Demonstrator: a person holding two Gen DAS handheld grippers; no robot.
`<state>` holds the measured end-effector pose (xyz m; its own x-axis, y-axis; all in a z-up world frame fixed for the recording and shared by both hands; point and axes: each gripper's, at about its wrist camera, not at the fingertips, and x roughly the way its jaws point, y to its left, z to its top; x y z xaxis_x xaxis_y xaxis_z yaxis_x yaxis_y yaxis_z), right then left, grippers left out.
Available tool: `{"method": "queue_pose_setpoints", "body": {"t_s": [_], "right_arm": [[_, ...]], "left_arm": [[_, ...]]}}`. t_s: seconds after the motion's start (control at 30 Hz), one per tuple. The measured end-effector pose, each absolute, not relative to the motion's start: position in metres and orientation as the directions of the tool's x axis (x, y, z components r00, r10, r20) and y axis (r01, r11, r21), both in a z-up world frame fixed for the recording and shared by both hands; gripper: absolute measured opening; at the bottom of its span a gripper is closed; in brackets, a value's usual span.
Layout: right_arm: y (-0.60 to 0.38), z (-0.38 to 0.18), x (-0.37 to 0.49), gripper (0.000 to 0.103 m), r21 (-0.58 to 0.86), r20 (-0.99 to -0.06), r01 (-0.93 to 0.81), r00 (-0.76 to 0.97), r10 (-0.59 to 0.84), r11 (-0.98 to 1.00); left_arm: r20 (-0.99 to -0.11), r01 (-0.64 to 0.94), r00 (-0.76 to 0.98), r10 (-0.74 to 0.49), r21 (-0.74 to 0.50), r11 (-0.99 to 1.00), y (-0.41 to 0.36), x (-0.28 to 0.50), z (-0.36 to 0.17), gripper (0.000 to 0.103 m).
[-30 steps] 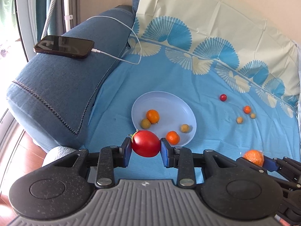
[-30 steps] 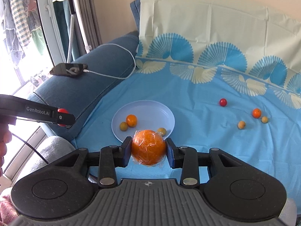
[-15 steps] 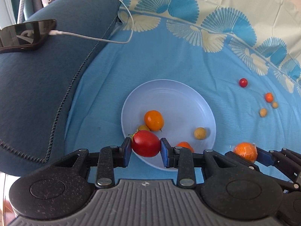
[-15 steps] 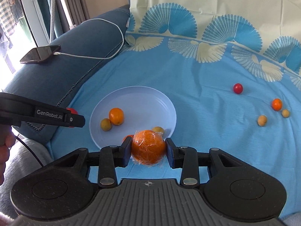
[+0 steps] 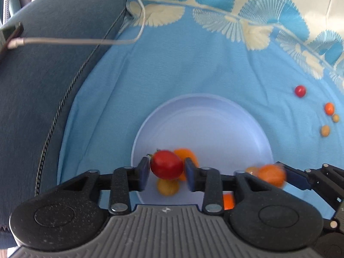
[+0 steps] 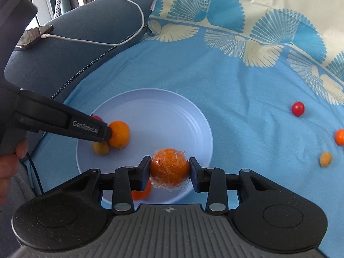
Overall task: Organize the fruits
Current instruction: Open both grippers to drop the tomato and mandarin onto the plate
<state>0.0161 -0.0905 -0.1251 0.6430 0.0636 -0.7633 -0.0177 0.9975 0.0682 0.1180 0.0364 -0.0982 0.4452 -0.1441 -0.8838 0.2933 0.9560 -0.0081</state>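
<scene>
Now the left tool (image 5: 167,176) hangs over the near left part of the plate (image 5: 215,116), its jaws having just been opening; the tomato (image 5: 166,164) sits between them, a thin gap showing on the right side, so the pads no longer squeeze it. Under it on the plate lie an orange fruit (image 5: 189,154) and a yellow one (image 5: 167,187). The right tool (image 6: 169,173) is clamped on a wrapped orange (image 6: 169,167), cling film crinkling around it, above the plate's near edge (image 6: 163,99); its jaws have eased slightly wider, yet both pads touch the fruit. In the right view a small orange (image 6: 120,134) and a yellow fruit (image 6: 101,148) rest on the plate's left side, with another orange piece (image 6: 142,192) partly hidden behind the left finger. Off to the right on the blue sheet (image 6: 236,90) lie a red cherry tomato (image 6: 297,108), an orange one (image 6: 340,137) and a yellow one (image 6: 325,159). A phone (image 6: 34,36) on a cable (image 6: 129,40) lies on the sofa arm (image 6: 86,43).
</scene>
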Motion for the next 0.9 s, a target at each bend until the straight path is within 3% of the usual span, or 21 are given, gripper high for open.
{"method": "queue_pose_setpoints", "body": {"t_s": [0.03,0.07,0.1,0.17,0.3,0.5,0.9], "right_arm": [[-0.091,-0.123,0.018,0.045,0.071,-0.756,-0.013,0.652,0.062,0.997],[-0.091,-0.119,0.019,0.057,0.073,-0.746,-0.014,0.663,0.064,0.997],[-0.092,-0.114,0.018,0.067,0.070,-0.737,-0.015,0.673,0.062,0.997],[-0.093,-0.102,0.011,0.076,0.055,-0.717,-0.007,0.695,0.045,0.998],[-0.096,-0.080,-0.018,0.083,0.060,-0.715,0.004,0.698,0.040,0.998],[-0.083,-0.054,-0.083,0.090,0.098,-0.714,0.017,0.698,0.058,0.995],[-0.051,0.004,-0.169,0.100,-0.040,-0.553,-0.044,0.833,0.015,0.998]], "left_arm": [[-0.871,0.287,0.464,-0.159,-0.021,0.958,0.039,0.118,-0.092,0.088],[-0.855,0.280,0.489,-0.171,-0.032,0.960,0.041,0.116,-0.085,0.103],[-0.843,0.277,0.507,-0.180,-0.038,0.960,0.043,0.114,-0.077,0.103],[-0.842,0.297,0.504,-0.195,-0.044,0.954,0.047,0.106,-0.066,0.103],[-0.844,0.270,0.514,-0.157,-0.015,0.963,0.060,0.076,-0.051,0.103],[-0.854,0.221,0.507,-0.113,0.003,0.975,0.089,0.014,-0.027,0.103],[-0.754,0.137,0.648,-0.112,-0.029,0.990,0.118,-0.077,0.028,0.103]]}}
